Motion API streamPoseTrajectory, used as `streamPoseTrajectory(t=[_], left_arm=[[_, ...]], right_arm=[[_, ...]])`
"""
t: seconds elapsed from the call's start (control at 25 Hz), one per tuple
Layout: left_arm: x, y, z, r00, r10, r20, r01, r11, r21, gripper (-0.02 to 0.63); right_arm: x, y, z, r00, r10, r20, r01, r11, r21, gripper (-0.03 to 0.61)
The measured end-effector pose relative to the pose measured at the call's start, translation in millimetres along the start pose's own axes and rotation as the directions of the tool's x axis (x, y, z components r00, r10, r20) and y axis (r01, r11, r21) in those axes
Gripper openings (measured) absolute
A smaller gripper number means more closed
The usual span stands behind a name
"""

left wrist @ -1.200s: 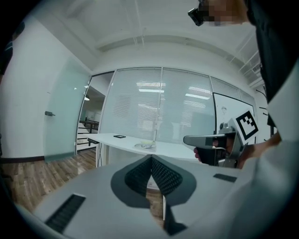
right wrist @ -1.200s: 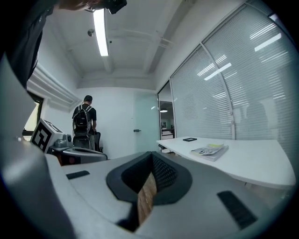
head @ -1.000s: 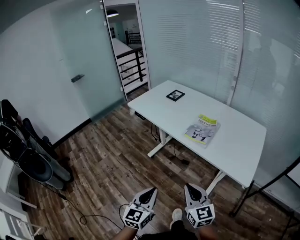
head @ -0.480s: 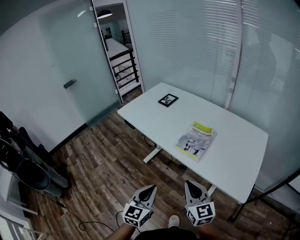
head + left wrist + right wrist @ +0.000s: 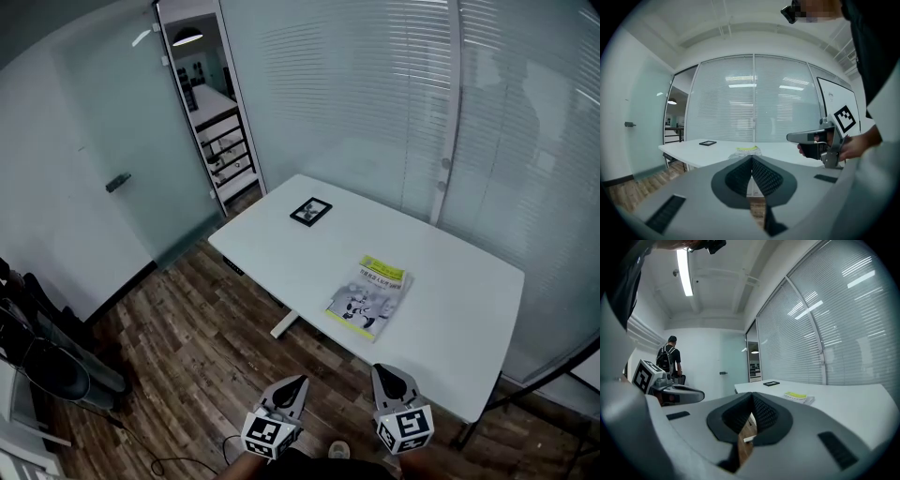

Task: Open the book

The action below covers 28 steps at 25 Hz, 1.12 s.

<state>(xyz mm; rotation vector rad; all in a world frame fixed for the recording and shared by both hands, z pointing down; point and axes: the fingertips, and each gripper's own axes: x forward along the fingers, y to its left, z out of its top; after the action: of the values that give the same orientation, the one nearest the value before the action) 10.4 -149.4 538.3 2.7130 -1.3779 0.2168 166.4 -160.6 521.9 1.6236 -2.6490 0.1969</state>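
A closed book [image 5: 369,297] with a yellow-topped cover lies flat on the white table [image 5: 441,272], near its front edge. It shows again, small and far off, as the book [image 5: 746,150] in the left gripper view and the book [image 5: 798,397] in the right gripper view. My left gripper [image 5: 299,383] and right gripper [image 5: 383,373] hang side by side over the wooden floor, short of the table, both pointing toward it. Both are shut with nothing between their jaws. The right gripper [image 5: 790,137] also appears in the left gripper view, in a hand.
A small black-framed square [image 5: 310,211] lies toward the table's far left corner. Glass walls with blinds stand behind the table, and a glass door [image 5: 201,122] is at the left. Dark bags and chairs [image 5: 37,361] sit at the far left. A person with a backpack [image 5: 669,357] stands across the room.
The table and book have come nearer and shifted left in the head view as I walk toward them. Both grippers stay shut and side by side.
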Motion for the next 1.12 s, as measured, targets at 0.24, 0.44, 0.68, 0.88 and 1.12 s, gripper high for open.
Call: streamPoseTrajectory(t=[0.24,0.44,0.68,0.88,1.12], left_arm=[[25,10,-1,1.000,-0.018,0.003,0.018,1.000,-0.006,0.009],[45,23,-1,0.998,-0.064,0.004,0.064,0.998,-0.018,0.009],[81,54,8,0.988,-0.157,0.002,0.157,0.988,0.005,0.009],[116,85,14,0.975,-0.221,0.008,0.221,0.975,0.017,0.009],[145,114,9,0.954,-0.299,0.004,0.299,0.954,0.002,0.009]], right_arm=[[17,-11,-6,1.000,-0.010,-0.007,0.011,1.000,0.011,0.006],[35,-19,-10,0.998,-0.042,-0.045,0.042,0.999,0.006,0.006],[74,-28,1,0.993,-0.111,-0.044,0.111,0.994,-0.013,0.006],[109,-40,6,0.986,-0.161,-0.037,0.162,0.986,0.034,0.006],[144,-48,-2,0.969,-0.237,-0.065,0.240,0.970,0.039,0.006]])
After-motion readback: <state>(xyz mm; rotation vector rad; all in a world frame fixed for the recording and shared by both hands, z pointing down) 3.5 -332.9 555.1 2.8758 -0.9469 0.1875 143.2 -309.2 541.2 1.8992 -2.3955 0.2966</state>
